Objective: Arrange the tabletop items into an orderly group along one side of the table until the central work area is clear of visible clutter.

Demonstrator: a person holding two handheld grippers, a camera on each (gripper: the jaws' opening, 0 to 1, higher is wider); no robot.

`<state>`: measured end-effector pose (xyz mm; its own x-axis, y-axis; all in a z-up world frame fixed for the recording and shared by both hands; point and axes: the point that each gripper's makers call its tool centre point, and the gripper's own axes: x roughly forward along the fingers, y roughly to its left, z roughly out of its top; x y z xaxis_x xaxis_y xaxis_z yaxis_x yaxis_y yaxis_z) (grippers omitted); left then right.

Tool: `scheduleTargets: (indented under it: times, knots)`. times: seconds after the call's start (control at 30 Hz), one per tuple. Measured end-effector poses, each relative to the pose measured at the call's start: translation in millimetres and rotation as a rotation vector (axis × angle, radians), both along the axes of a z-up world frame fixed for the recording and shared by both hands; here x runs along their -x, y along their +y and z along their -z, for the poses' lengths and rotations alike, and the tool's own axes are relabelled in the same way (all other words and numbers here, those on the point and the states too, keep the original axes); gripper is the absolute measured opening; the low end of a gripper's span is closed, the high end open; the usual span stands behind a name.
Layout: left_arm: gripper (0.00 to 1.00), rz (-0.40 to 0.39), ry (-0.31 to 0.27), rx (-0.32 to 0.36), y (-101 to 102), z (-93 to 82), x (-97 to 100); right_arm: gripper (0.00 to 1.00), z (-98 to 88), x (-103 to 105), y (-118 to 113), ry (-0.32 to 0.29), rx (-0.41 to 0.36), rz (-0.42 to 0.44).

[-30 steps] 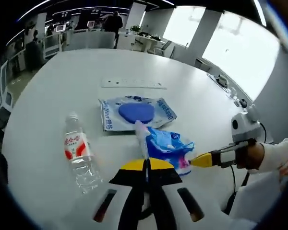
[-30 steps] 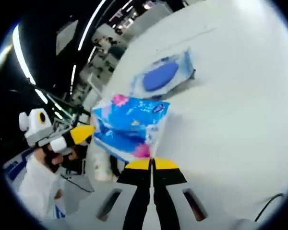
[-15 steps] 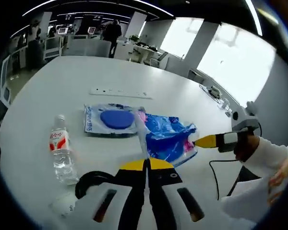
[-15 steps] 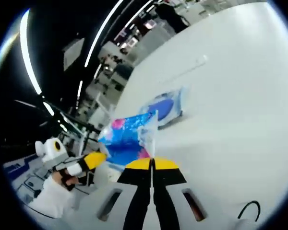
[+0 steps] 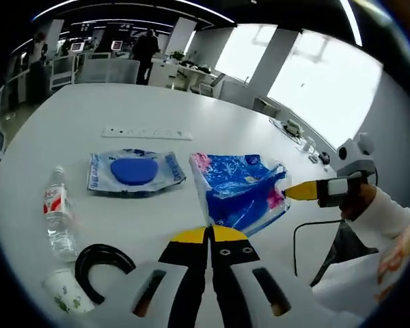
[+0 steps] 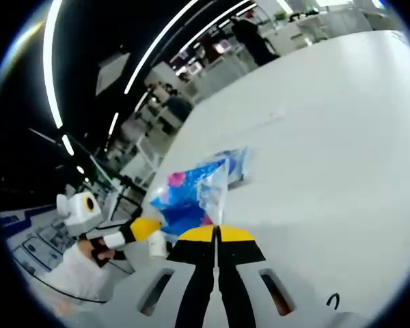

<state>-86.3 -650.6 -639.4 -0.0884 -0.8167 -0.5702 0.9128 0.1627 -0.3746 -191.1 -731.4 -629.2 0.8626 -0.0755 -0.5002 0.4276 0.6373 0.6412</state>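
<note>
A blue plastic pack with pink patches (image 5: 238,193) hangs above the white table (image 5: 75,116), stretched between both grippers. My left gripper (image 5: 210,232) is shut on its near corner. My right gripper (image 5: 302,190) comes in from the right, held by a hand in a white sleeve, and meets the pack's far edge. In the right gripper view the same pack (image 6: 190,196) rises from my shut right gripper (image 6: 216,234), and the left gripper (image 6: 145,227) reaches it from the left.
A flat wipes pack with a blue oval lid (image 5: 132,171) lies left of the blue pack. A water bottle (image 5: 57,215), a black cable loop (image 5: 102,262) and a paper cup (image 5: 65,294) sit near left. A white power strip (image 5: 147,133) lies farther back.
The blue pack has come up off the table and away from the wipes pack, spread wider between the two grippers. Both cameras have pulled back, bringing the cable loop and cup into sight.
</note>
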Motion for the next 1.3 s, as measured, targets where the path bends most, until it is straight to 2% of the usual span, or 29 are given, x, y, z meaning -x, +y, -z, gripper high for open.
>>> scheduleTargets:
  times: [0.2, 0.33, 0.7, 0.83, 0.97, 1.2, 1.3]
  knots:
    - [0.0, 0.021, 0.005, 0.005, -7, -2.0, 6.7, 0.0, 0.2, 5, -7, 0.018, 0.052, -0.009]
    - [0.0, 0.021, 0.003, 0.011, -12, -2.9, 7.0, 0.0, 0.2, 8, -12, 0.004, 0.039, 0.006]
    - [0.0, 0.063, 0.014, 0.004, -37, -0.1, 12.1, 0.0, 2.3, 16, -31, 0.029, 0.045, 0.038]
    - [0.0, 0.071, 0.03, 0.008, -53, -1.1, 14.0, 0.0, -1.6, 17, -49, 0.035, 0.063, 0.045]
    - [0.0, 0.126, -0.018, -0.014, -68, -3.2, 16.9, 0.0, -3.7, 15, -67, 0.042, 0.083, 0.047]
    - [0.0, 0.16, -0.034, -0.038, -91, -4.9, 12.8, 0.0, -2.0, 10, -91, 0.051, 0.107, 0.045]
    - [0.0, 0.159, -0.027, -0.058, -104, 0.0, 7.5, 0.0, 2.0, 7, -100, 0.065, 0.133, 0.031]
